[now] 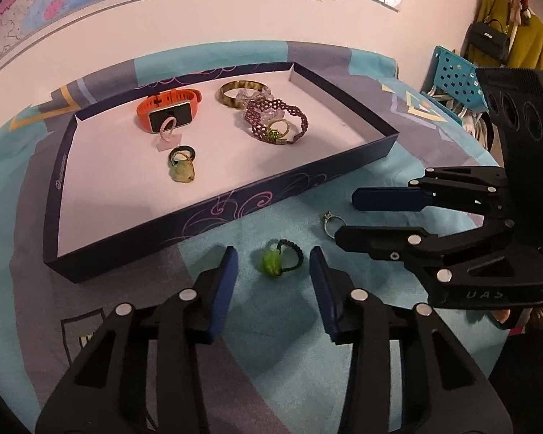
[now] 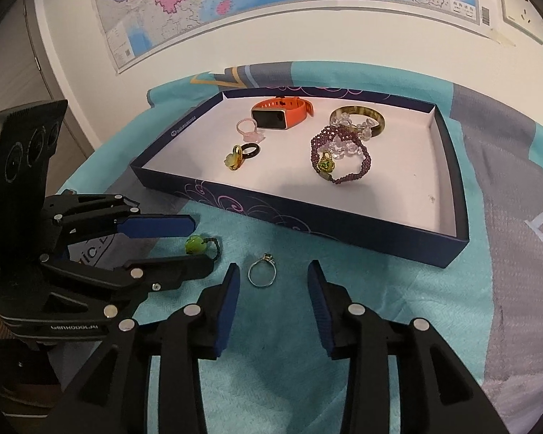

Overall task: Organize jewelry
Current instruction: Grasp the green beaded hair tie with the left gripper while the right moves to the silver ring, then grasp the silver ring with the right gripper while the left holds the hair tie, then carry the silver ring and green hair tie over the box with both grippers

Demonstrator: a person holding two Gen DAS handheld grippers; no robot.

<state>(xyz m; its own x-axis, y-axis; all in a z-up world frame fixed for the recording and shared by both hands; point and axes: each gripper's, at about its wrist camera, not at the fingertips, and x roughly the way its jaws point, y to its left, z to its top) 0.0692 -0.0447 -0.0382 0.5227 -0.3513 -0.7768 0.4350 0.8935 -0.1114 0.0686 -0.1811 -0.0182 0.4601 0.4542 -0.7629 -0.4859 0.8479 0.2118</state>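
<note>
Left wrist view looks down past the left gripper [image 1: 274, 264], whose blue pads stand apart with the green-bead ring [image 1: 279, 261] lying on the cloth between them, not touched by either pad. I take that as lining up for a pinch: the ring sits just off the near wall of the box lid [image 1: 213, 213], which serves as the tray, so it looks like the next piece to go in.

Over on the right wrist view the right gripper [image 2: 273, 276] is posed the same way, jaws parted, the silver ring [image 2: 261, 271] flat on the turquoise cloth [image 2: 344, 253] between the pads and free of both. Both hands seem to be working in parallel, one loose ring each.

Inside the tray things already lie sorted after a fashion: the orange smartwatch [image 1: 167, 110] and pink ring [image 1: 168, 132] toward one side, the amber bangle [image 1: 241, 92] and purple beaded bracelet [image 1: 277, 119] toward the other, a dark ring with a pale stone [image 1: 182, 164] nearer the front.

As for writing, the right gripper's body shows raised letters that look like "UAS" from the left camera; the tray wall carries a small logo too fine to read, and the wall map's [image 2: 271, 0] print is illegible
</note>
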